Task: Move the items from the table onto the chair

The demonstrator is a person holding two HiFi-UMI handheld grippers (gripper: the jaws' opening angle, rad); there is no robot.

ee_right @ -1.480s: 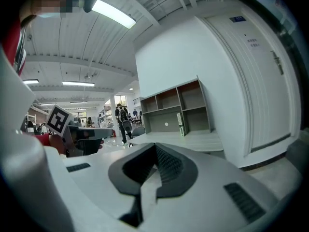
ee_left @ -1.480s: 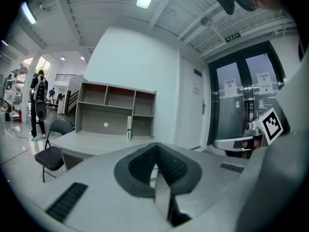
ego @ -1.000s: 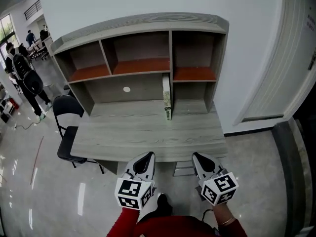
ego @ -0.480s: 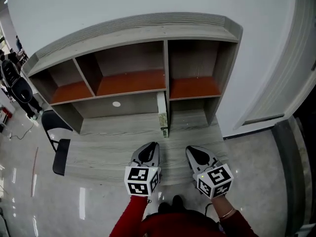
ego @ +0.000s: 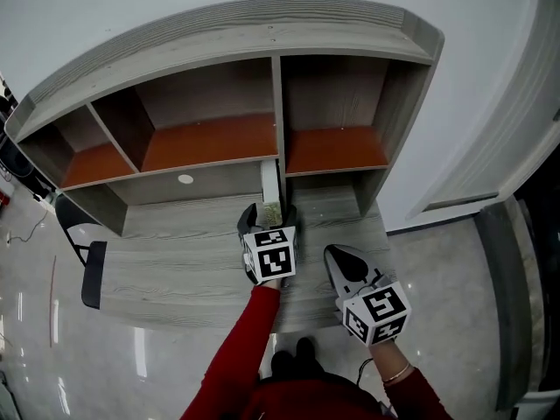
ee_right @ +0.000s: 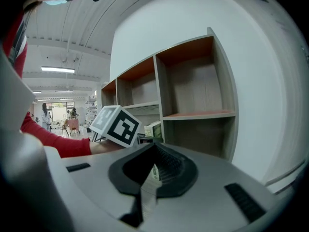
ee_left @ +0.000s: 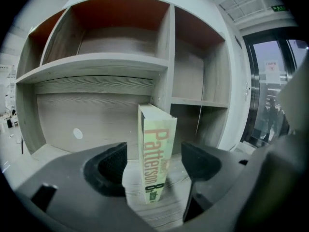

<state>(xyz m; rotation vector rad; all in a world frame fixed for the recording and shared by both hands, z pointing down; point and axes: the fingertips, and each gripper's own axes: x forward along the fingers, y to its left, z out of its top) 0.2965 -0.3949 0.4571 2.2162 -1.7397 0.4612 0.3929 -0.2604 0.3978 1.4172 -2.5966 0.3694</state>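
The pale green paperback book (ee_left: 157, 153) stands upright on the grey wood-grain surface (ego: 175, 274), long axis vertical and spine facing the left gripper (ego: 267, 213). That gripper's jaws have just been opening and stand spread either side of the book, not pressing. The right gripper (ego: 343, 261), jaws pressed together, hangs farther back.
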